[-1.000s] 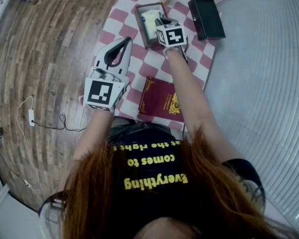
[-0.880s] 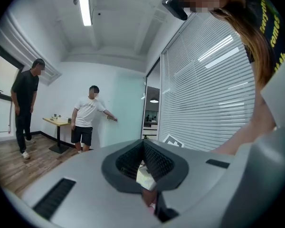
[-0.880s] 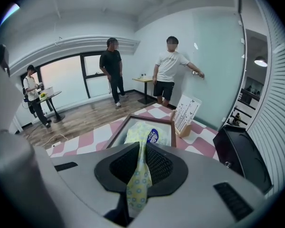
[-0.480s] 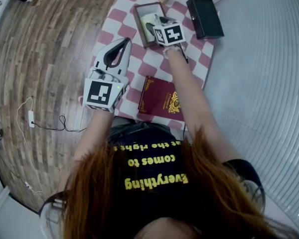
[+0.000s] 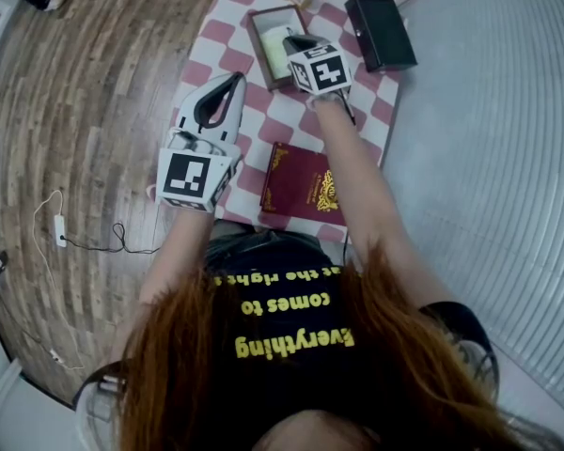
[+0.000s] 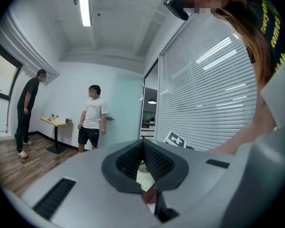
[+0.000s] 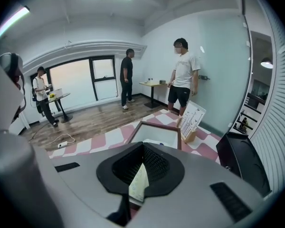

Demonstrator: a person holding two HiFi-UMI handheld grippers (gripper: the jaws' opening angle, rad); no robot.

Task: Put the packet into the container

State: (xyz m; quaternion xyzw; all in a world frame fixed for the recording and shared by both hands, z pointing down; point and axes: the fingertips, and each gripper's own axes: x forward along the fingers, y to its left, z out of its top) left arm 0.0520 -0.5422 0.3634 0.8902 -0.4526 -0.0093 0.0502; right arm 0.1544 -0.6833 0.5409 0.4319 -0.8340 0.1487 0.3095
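- Right claw (image 7: 142, 147), jaws just closed, pinches the packet (image 7: 138, 177) over the container (image 7: 155, 124), seemingly to settle it inside.
- Left claw (image 5: 237, 75), pressed together and empty, held aside above the bench (image 5: 266, 122).

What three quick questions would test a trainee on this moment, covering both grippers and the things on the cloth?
1. True or false: the left gripper grips the packet.
2. Which thing on the checked cloth lies nearest the person? A black box, B maroon book, C card stand.
3. What sits between the right gripper's jaws?
Key: 1 false, its jaws are shut on nothing. 2 B. 3 The packet; the jaws have just closed on it.
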